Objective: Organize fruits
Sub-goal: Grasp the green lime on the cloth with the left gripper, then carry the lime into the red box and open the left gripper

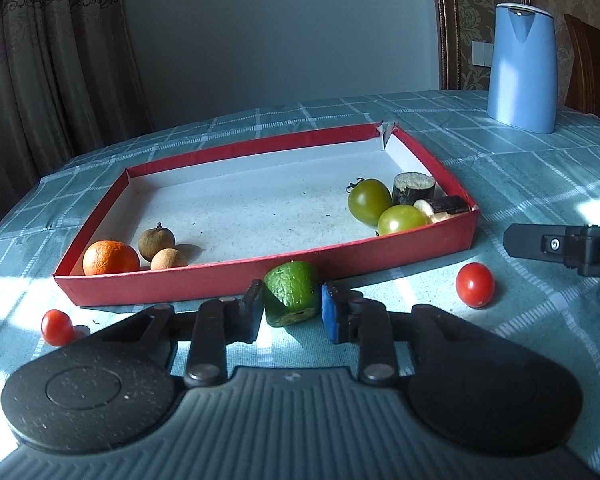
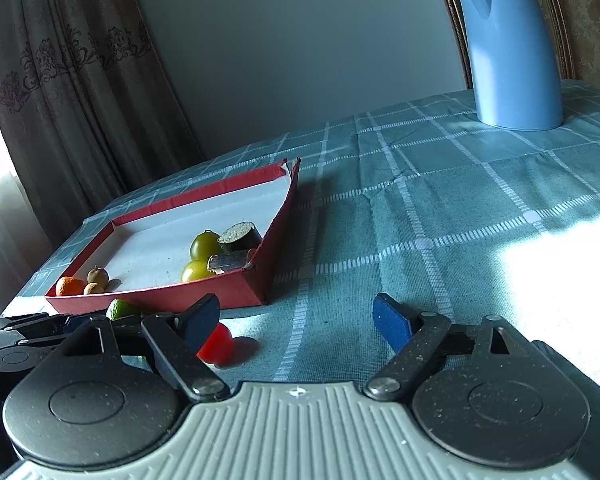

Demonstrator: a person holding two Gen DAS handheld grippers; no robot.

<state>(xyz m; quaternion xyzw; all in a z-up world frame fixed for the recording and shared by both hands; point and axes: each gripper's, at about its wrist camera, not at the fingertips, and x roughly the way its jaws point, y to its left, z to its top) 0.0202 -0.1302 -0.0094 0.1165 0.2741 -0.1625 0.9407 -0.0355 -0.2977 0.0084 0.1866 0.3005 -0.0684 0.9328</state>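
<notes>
— What was obscured?

— From the right wrist view, the left gripper (image 2: 40, 332) hid most of the green fruit piece (image 2: 121, 309), and the right gripper's finger covered part of a red tomato (image 2: 217, 345).

— And the tongs?

— The left gripper (image 1: 291, 307) stood with the green fruit piece (image 1: 292, 293) between its pads; full clamping could not be confirmed. It sat on the tablecloth (image 1: 520, 184), just before the red tray (image 1: 260, 280). The right gripper (image 2: 296, 320) stood wide apart, holding nothing

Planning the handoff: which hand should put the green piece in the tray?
Left. Its gripper already brackets the green piece, right against the tray. The right gripper is open over bare cloth.
</notes>
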